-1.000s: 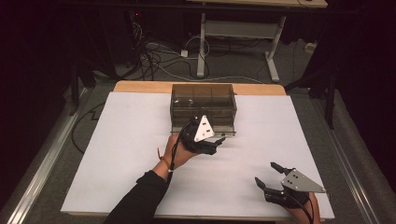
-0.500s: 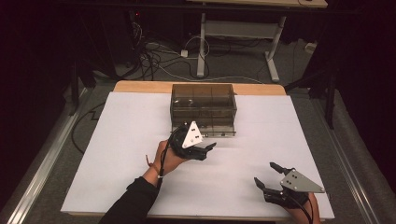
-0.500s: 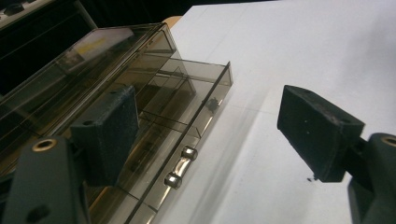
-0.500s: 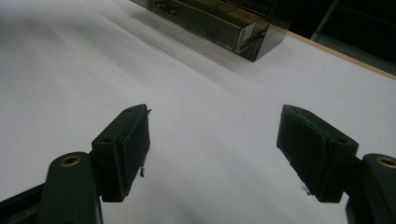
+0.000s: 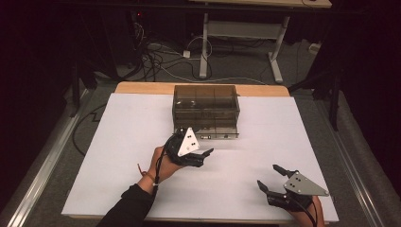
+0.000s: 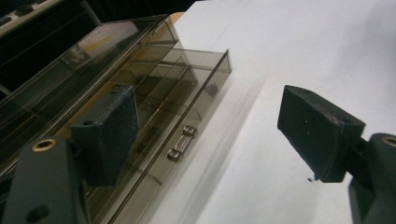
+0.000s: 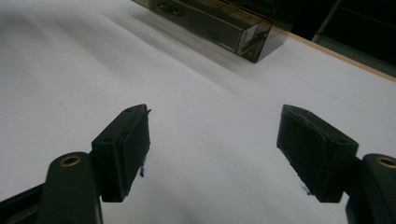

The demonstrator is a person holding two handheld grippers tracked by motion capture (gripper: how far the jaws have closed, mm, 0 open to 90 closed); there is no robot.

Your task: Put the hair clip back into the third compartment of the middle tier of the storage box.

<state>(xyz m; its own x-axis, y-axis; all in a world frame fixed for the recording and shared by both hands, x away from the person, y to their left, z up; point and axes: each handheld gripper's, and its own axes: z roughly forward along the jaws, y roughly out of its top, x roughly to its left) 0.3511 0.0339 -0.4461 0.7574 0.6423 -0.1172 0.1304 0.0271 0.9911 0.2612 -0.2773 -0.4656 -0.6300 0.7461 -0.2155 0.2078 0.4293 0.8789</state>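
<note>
Pulled back from the smoky plastic drawer box (image 5: 206,109), the left gripper (image 5: 201,158) hangs just before it, jaws apart; its bottom drawer (image 6: 187,121) sits slightly out. Right gripper (image 5: 274,177) rests open. Next, probably the handle (image 6: 182,143).

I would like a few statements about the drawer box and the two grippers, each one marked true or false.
1. The bottom drawer of the smoky clear drawer box stands partly pulled out. True.
2. The left gripper has its jaws shut on the drawer handle. False: its jaws are open and apart from the handle.
3. The right gripper is open over the bare white table cover, near the front edge. True.
4. The right gripper holds a small part. False: nothing lies between its jaws.
5. The drawer box stands at the near edge of the table. False: it stands at the far side.
</note>
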